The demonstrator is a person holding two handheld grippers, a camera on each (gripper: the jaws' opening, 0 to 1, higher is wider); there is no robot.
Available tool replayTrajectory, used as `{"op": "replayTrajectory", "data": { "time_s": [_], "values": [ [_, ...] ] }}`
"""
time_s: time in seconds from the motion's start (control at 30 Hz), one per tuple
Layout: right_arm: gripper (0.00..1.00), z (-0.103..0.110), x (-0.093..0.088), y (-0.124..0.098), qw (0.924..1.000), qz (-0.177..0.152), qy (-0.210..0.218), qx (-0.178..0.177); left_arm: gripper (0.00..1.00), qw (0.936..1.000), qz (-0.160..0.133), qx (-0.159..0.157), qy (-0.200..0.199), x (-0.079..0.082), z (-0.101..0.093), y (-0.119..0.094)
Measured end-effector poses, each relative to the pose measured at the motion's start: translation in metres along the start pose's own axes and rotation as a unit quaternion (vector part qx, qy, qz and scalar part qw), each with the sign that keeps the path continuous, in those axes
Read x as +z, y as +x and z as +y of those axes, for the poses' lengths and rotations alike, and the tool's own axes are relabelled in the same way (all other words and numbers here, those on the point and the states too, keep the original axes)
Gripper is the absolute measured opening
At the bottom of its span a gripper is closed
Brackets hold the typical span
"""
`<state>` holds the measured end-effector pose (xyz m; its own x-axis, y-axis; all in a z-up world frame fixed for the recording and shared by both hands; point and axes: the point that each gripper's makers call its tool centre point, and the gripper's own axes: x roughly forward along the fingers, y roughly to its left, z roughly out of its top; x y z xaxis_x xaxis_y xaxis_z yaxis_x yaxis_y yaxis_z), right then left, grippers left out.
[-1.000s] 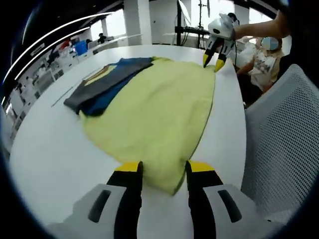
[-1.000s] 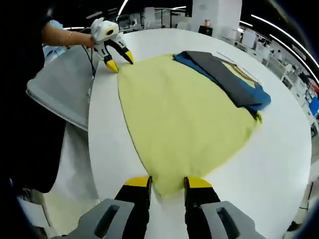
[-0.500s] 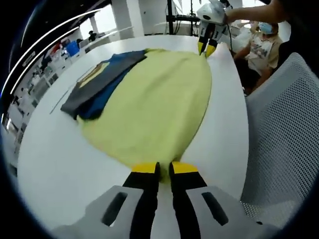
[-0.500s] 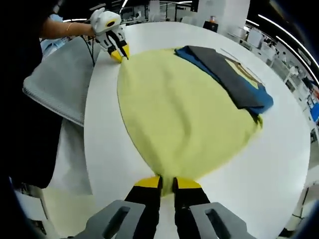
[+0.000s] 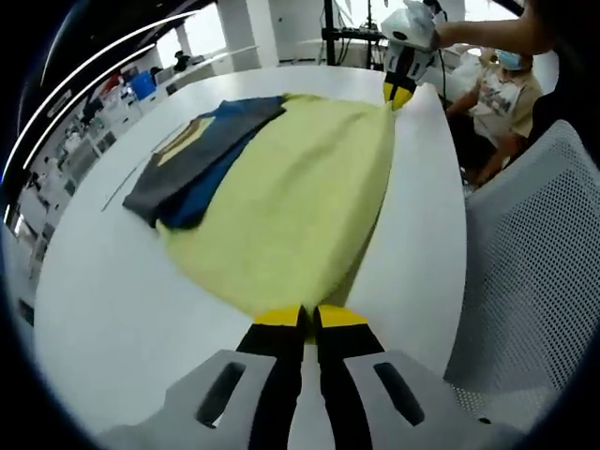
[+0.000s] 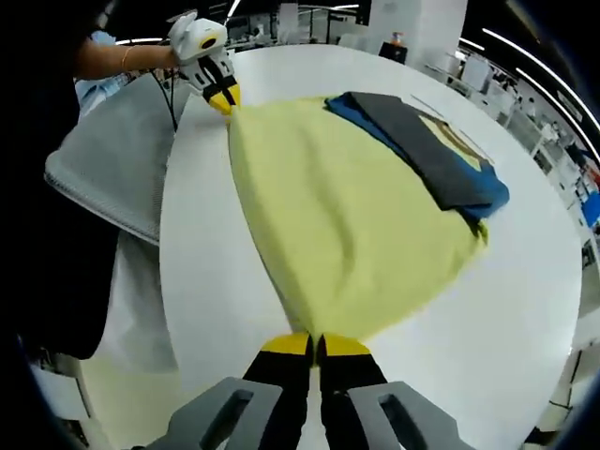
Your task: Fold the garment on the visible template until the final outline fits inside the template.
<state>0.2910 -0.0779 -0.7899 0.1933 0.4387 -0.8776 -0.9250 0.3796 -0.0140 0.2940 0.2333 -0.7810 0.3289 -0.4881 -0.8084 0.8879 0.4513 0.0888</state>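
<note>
The left gripper (image 5: 300, 317), yellow-tipped jaws pinched on a corner of the soft pale-yellow fabric garment (image 5: 291, 197), sits at bottom centre of its view. The right gripper (image 6: 314, 345) pinches the opposite corner likewise. The cloth spans mid-frame over the white round table (image 5: 103, 291) (its far edge overlaps a dark grey-and-blue folded garment (image 5: 202, 155)). Light and limp, probably; corners suit gripping.

Yellow garment (image 6: 347, 234) between hand-held grippers

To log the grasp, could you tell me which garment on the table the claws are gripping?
The yellow garment; both claws pinch its corners, while the grey and blue ones lie untouched.
</note>
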Motion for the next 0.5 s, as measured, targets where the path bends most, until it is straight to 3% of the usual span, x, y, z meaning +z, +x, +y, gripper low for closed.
{"op": "replayTrajectory", "data": {
  "time_s": [0.5],
  "values": [
    [0.00,0.002,0.019,-0.030,0.9988,-0.036,0.033,-0.006,0.02,0.9997,0.005,0.012,-0.020,0.017,0.002,-0.029]
  ]
}}
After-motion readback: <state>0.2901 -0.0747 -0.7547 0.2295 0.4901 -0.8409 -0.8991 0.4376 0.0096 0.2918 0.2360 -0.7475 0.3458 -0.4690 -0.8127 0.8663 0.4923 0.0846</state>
